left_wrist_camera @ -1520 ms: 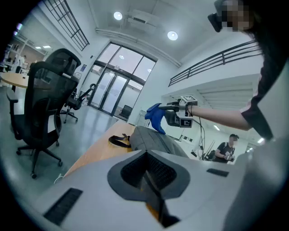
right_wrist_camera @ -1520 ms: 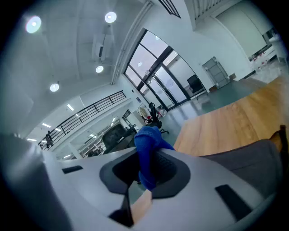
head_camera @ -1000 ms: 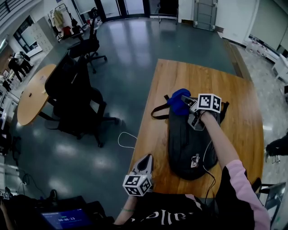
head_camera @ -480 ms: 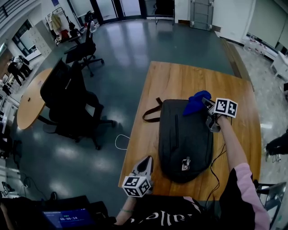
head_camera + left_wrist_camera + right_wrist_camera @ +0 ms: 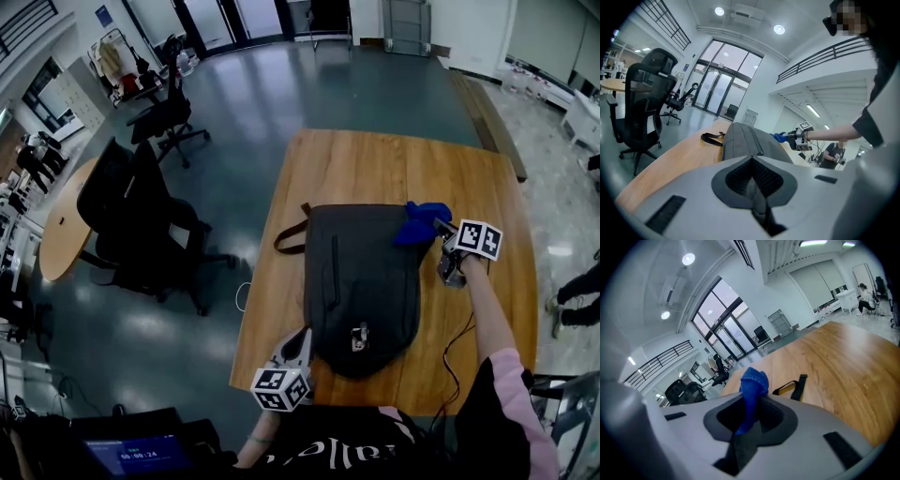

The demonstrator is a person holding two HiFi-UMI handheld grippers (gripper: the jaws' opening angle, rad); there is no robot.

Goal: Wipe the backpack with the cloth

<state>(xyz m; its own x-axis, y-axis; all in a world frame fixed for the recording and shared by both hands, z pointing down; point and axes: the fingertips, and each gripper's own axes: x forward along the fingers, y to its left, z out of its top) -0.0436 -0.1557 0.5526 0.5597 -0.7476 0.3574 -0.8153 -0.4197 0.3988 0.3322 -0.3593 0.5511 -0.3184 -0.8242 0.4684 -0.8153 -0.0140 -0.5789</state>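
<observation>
Cloth (image 5: 420, 223) pinched in right gripper (image 5: 441, 231) fingers at backpack (image 5: 361, 272) edge; left gripper (image 5: 300, 342) fingers together (office chair (image 5: 141, 208) near table (image 5: 375, 159)).

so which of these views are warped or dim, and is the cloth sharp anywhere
Head view: dim, bluish, slightly bent at the edges, yet the cloth and backpack read clearly. Left gripper view: heavy fisheye, black corners, blown-out ceiling lights. Right gripper view: same fisheye; the cloth in the jaws is sharp.
</observation>
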